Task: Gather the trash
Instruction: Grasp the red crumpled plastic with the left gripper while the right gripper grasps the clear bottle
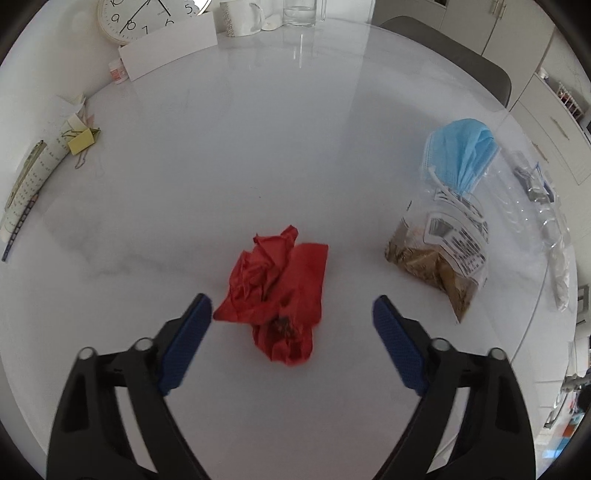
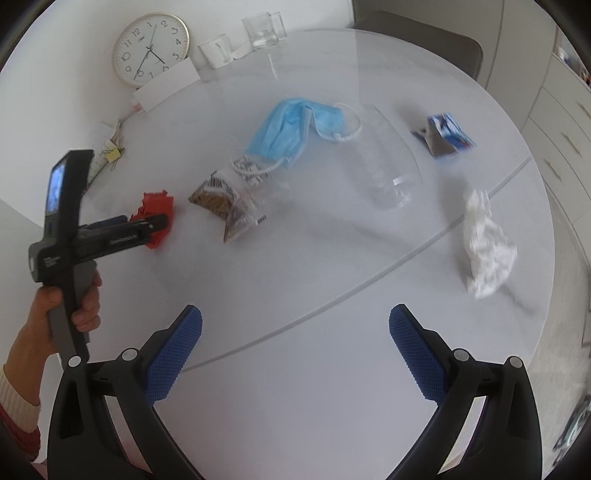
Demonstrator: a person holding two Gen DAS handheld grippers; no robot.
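Observation:
A crumpled red paper [image 1: 275,295] lies on the white round table [image 1: 258,147]; it also shows in the right wrist view [image 2: 157,208]. My left gripper [image 1: 293,308] is open, its blue pads on either side of the paper's near end, just above it. My right gripper [image 2: 295,317] is open and empty over bare table. Other trash: a clear bag with brown crumbs [image 2: 229,203], a blue face mask [image 2: 295,127], a clear plastic cup [image 2: 388,173] on its side, a blue and silver wrapper [image 2: 445,134], a crumpled white tissue [image 2: 485,243].
A wall clock [image 2: 149,48], a white card [image 2: 166,86], a white mug [image 2: 216,50] and a glass [image 2: 262,29] stand at the table's far edge. Folded papers with clips [image 1: 44,166] lie at the left. A chair [image 2: 417,40] stands behind the table.

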